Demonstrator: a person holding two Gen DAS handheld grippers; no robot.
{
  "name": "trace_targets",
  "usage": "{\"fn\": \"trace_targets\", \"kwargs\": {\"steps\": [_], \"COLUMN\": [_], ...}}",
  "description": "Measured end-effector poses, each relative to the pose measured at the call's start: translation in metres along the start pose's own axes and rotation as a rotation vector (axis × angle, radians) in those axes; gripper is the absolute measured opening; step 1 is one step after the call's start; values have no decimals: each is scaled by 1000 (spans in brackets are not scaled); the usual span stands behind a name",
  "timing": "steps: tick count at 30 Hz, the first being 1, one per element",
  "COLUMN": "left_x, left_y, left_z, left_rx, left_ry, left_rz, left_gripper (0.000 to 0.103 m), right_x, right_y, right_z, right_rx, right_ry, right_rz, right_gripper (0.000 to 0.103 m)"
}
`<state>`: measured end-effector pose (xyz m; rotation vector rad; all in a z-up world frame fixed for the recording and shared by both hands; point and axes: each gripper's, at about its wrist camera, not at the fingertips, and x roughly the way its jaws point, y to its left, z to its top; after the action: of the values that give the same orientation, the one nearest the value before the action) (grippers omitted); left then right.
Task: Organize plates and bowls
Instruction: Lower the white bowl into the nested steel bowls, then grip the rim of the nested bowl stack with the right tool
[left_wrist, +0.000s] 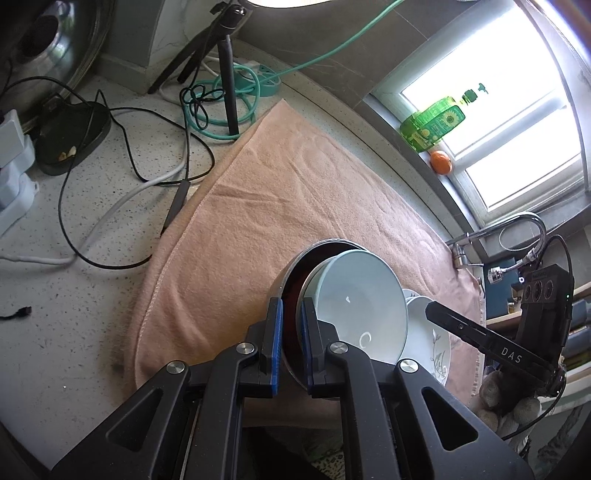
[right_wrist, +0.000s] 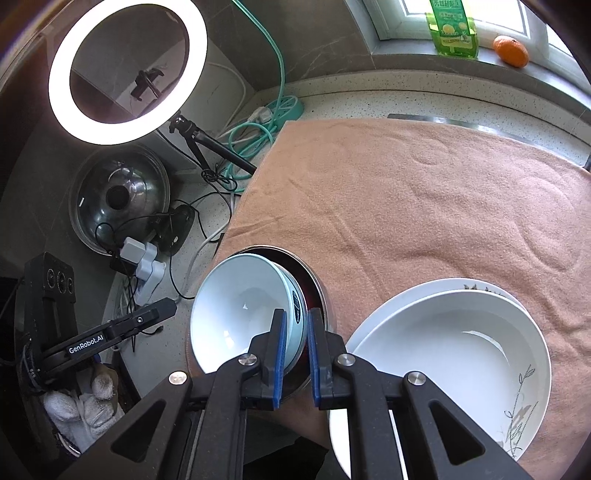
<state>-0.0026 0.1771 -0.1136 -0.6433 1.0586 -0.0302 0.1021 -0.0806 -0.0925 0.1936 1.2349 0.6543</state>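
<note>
A steel bowl (left_wrist: 291, 269) with a dark red inside sits low over a pink towel (left_wrist: 295, 184). A pale blue bowl (left_wrist: 362, 295) is nested in it, tilted. My left gripper (left_wrist: 291, 332) is shut on the steel bowl's near rim, one blue pad outside and one inside. In the right wrist view my right gripper (right_wrist: 297, 350) is shut on the pale blue bowl (right_wrist: 240, 306), whose wall runs between the pads, with the steel bowl (right_wrist: 317, 280) just beside. Two stacked white plates (right_wrist: 443, 350) lie on the towel (right_wrist: 424, 203) to the right.
Left of the towel the speckled counter holds tangled cables (left_wrist: 129, 166), a tripod (left_wrist: 227, 74), a lit ring light (right_wrist: 127, 70), a glass pot lid (right_wrist: 118, 195) and plug adapters (right_wrist: 146, 262). A green bottle (left_wrist: 432, 125) and an orange (left_wrist: 441, 162) stand on the windowsill. A faucet (left_wrist: 517, 229) rises at the right.
</note>
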Motion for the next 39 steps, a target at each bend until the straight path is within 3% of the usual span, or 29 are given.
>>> {"fn": "trace_targets", "kwargs": {"steps": [9,20,39], "left_x": [4,11,28], "left_y": [19,7,3], "left_z": [-11,-11,-11], "left_rx": [-51,-17,30], "left_ry": [11,27,50], "left_rz": [15,-4,43], "left_gripper": [8,8,8], "right_x": [-3,20,40], "right_y": [-10,-12,-14], "right_z": [-8,-8,-7], "right_rx": [19,13,28], "right_ry": [-49,1,53], "right_rz": [-50,-64,-54], "right_gripper": [12,12,12]}}
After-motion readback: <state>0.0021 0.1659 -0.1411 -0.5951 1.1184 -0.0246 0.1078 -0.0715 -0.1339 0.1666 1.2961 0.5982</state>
